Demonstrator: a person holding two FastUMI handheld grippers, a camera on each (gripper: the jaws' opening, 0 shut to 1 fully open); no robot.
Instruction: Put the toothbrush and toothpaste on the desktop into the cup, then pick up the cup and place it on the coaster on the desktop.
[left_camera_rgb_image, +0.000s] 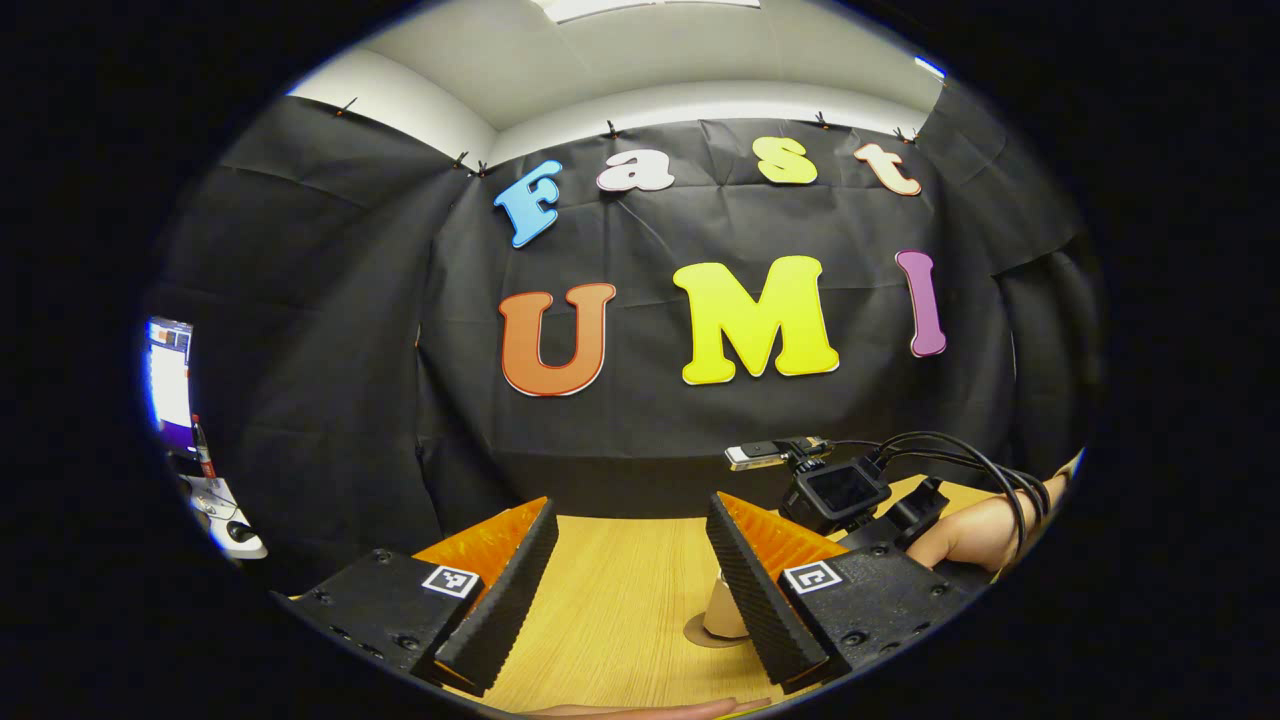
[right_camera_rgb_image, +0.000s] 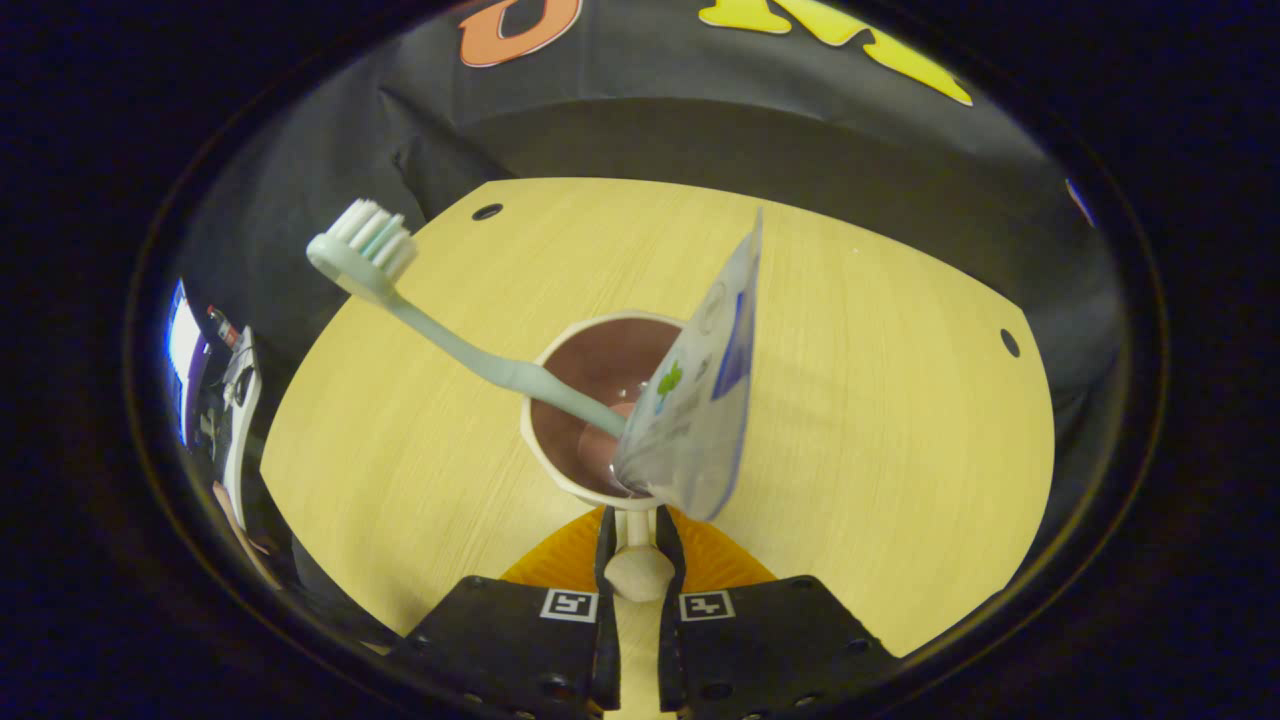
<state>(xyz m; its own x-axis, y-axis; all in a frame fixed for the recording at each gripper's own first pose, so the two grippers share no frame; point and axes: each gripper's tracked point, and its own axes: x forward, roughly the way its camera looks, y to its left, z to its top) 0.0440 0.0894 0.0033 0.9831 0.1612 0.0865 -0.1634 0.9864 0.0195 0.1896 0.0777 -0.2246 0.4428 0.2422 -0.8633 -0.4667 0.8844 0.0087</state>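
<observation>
In the right gripper view, a pale cup (right_camera_rgb_image: 560, 440) with a dark inside hangs close below the camera. My right gripper (right_camera_rgb_image: 637, 522) is shut on its handle (right_camera_rgb_image: 638, 570). A light green toothbrush (right_camera_rgb_image: 440, 340) leans out of the cup to the left, bristles up. A white toothpaste tube (right_camera_rgb_image: 700, 400) stands in the cup on the right. In the left gripper view, my left gripper (left_camera_rgb_image: 630, 505) is open with nothing between its fingers. The cup's base (left_camera_rgb_image: 722, 612) shows beside its right finger, over a round brown coaster (left_camera_rgb_image: 698, 633). Whether they touch is unclear.
The wooden table (right_camera_rgb_image: 880, 420) has small dark holes (right_camera_rgb_image: 487, 212) near its far corners. The right gripper's camera body (left_camera_rgb_image: 838, 490), its cables and the hand (left_camera_rgb_image: 975, 530) holding it are at the right. A lit monitor (left_camera_rgb_image: 168, 385) stands far left.
</observation>
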